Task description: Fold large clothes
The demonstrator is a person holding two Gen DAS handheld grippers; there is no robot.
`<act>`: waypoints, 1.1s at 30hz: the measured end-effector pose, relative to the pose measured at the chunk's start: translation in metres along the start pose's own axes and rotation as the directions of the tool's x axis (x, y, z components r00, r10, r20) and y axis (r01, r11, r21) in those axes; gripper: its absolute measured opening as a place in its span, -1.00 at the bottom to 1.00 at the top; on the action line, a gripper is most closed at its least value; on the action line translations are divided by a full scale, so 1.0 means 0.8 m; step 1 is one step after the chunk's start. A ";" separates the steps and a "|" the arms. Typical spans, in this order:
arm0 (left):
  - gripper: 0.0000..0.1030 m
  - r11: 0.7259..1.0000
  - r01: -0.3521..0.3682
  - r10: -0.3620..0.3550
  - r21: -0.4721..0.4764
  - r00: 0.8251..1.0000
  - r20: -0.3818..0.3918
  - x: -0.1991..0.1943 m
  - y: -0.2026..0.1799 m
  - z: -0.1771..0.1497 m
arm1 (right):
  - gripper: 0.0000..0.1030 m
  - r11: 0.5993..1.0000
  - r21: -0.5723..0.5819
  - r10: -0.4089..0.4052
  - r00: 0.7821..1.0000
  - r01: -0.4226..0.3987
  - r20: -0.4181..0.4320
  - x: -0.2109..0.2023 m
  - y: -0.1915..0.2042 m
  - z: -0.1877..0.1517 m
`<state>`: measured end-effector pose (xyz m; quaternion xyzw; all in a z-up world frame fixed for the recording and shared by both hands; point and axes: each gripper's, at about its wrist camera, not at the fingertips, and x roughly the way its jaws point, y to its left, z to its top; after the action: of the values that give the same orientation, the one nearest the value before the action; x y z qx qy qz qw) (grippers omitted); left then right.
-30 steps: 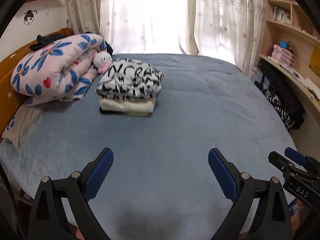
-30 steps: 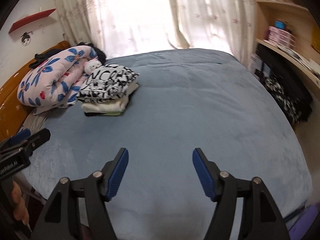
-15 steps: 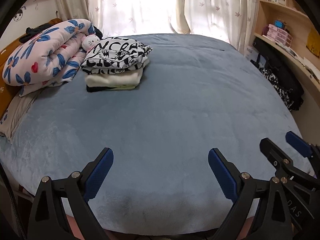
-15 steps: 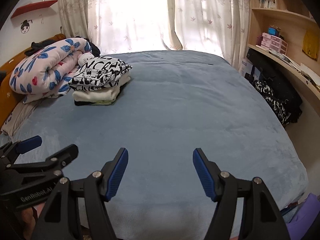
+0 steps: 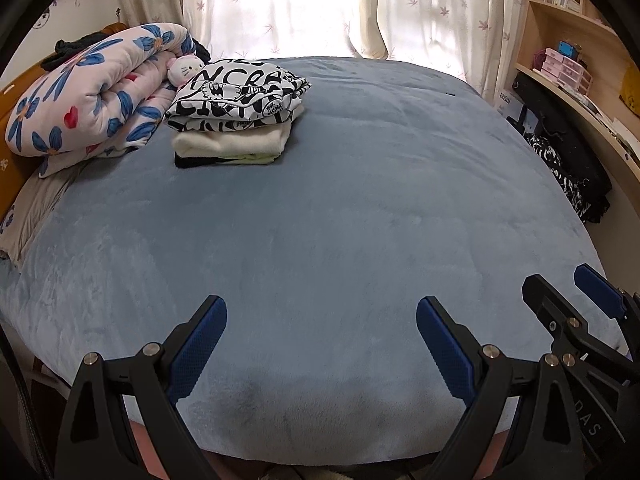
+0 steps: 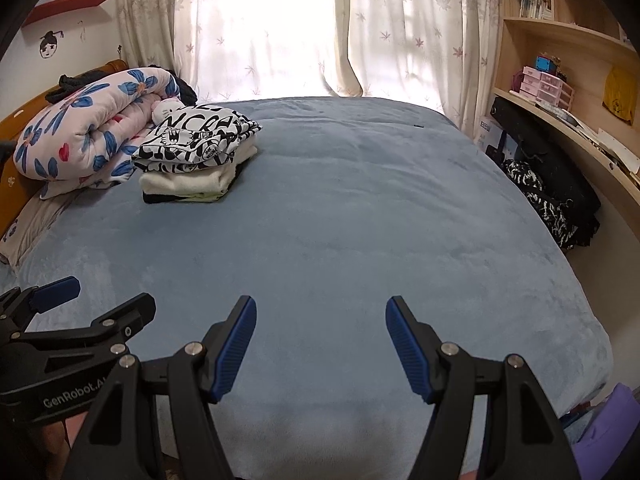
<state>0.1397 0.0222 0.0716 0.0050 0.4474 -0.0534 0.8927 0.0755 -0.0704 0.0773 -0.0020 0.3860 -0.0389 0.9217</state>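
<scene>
A stack of folded clothes (image 5: 236, 120) lies at the back left of the blue bed (image 5: 340, 208), topped by a black-and-white printed garment (image 6: 196, 142) over a cream one. My left gripper (image 5: 322, 320) is open and empty above the bed's near edge. My right gripper (image 6: 320, 320) is open and empty beside it, also above the near edge. The right gripper shows at the right of the left wrist view (image 5: 576, 292). The left gripper shows at the left of the right wrist view (image 6: 96, 296).
A rolled floral quilt (image 5: 92, 96) and a Hello Kitty toy (image 5: 186, 68) lie at the head of the bed. A pile of dark clothes (image 6: 548, 196) sits by the curved wooden shelves (image 6: 560, 120) on the right. Curtains hang behind.
Both grippers have drawn back from the bed toward its near edge and lifted slightly, so more of the bed shows. Both stay open and empty.
</scene>
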 end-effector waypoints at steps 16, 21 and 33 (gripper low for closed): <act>0.84 1.000 -0.013 0.013 -0.002 1.000 0.000 0.002 -0.006 -0.004 | 0.32 1.000 0.006 -0.005 1.000 0.005 -0.005 0.004 -0.005 -0.004; 0.84 1.000 -0.003 0.003 -0.005 1.000 -0.001 0.001 -0.006 -0.004 | 0.32 1.000 0.018 -0.010 1.000 0.010 -0.001 0.005 -0.007 -0.002; 0.85 1.000 0.002 -0.002 0.001 1.000 0.015 -0.007 -0.012 -0.006 | 0.32 0.999 0.020 -0.032 0.999 0.032 0.012 -0.001 -0.006 0.003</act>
<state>0.1317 0.0135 0.0732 0.0047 0.4407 -0.0544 0.8960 0.0762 -0.0756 0.0797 0.0006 0.3796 -0.0575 0.9233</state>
